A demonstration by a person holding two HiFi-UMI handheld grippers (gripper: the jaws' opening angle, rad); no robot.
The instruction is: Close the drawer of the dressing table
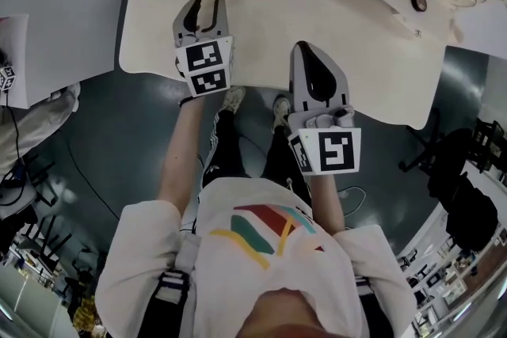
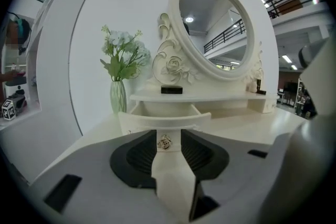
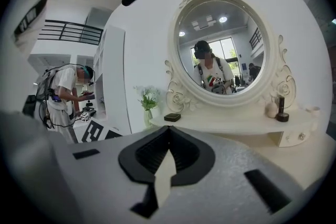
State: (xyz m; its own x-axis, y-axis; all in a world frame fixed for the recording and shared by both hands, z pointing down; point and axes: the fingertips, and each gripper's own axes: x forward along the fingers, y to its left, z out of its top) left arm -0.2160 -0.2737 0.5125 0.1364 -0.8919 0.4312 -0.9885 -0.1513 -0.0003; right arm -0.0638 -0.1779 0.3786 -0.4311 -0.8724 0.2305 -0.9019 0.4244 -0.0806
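Though the drawer point(image 2: 165, 122) of the dressing table point(image 1: 317, 4) is pulled well out at the table's left end, the left gripper point(image 1: 208, 4) is already lined up in front of it. Its jaws stand wide apart with the small metal knob point(image 2: 164, 141) showing in the gap between them. Whether a pad touches the knob is hard to tell from here; it looks free. The right gripper point(image 1: 307, 51) hangs over the table edge, jaws together and holding nothing.

The main risk, I judge, is a crooked push. Pressing on the knob alone, or to one side of the curved front, could twist the drawer so that it sticks partway. The open jaws could also slide past the knob and scrape the front. A hard shove might jolt the vase point(image 2: 118, 97) standing just behind the drawer.
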